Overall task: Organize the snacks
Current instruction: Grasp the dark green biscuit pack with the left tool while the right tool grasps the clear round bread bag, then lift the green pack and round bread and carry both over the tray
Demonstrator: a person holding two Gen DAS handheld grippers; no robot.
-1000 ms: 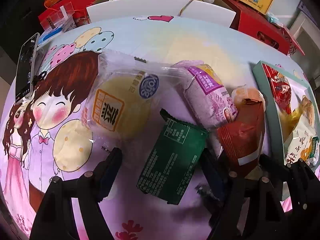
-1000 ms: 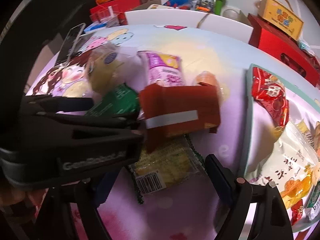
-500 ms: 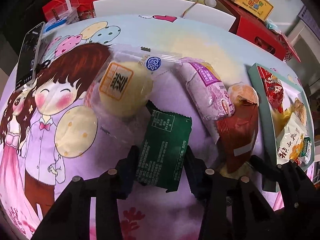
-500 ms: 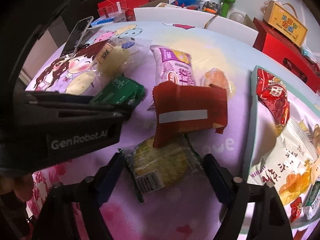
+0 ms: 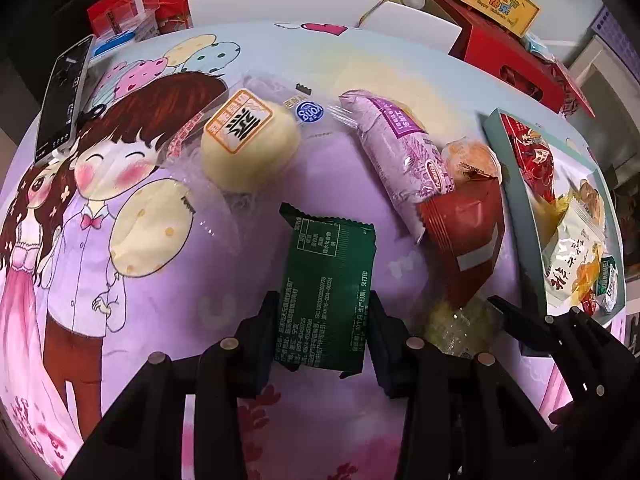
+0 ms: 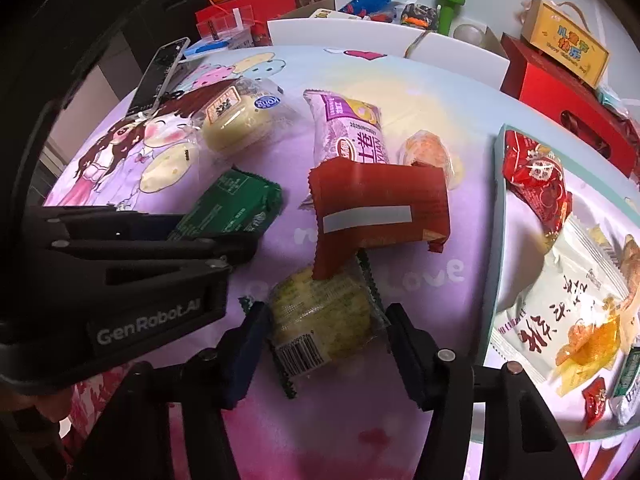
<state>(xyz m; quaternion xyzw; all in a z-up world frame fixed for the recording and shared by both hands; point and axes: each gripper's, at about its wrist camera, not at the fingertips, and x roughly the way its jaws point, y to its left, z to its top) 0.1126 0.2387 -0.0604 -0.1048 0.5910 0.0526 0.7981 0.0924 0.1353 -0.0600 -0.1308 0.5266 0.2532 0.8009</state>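
Both grippers straddle packets, seemingly for the tray (image 6: 498, 208): left gripper (image 5: 322, 330) apparently pinching the green packet (image 5: 328, 292), right gripper (image 6: 324, 336) wide around the yellow cake packet (image 6: 320, 320).

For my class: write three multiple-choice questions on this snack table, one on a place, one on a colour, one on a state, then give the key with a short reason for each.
1. Where does the red packet lie?
A. partly over the yellow cake packet
B. inside the tray
C. on the phone

2. What colour is the packet between the left gripper fingers?
A. purple
B. green
C. white

3. How does the right gripper stand?
A. shut on the red packet
B. lifted clear of the cloth
C. fingers either side of the yellow cake packet, which still lies on the cloth

Key: 1 A, its lower corner overlaps the cake wrapper. 2 B, the green packet sits between them. 3 C, a finger flanks each side of the wrapper, with gaps still showing.
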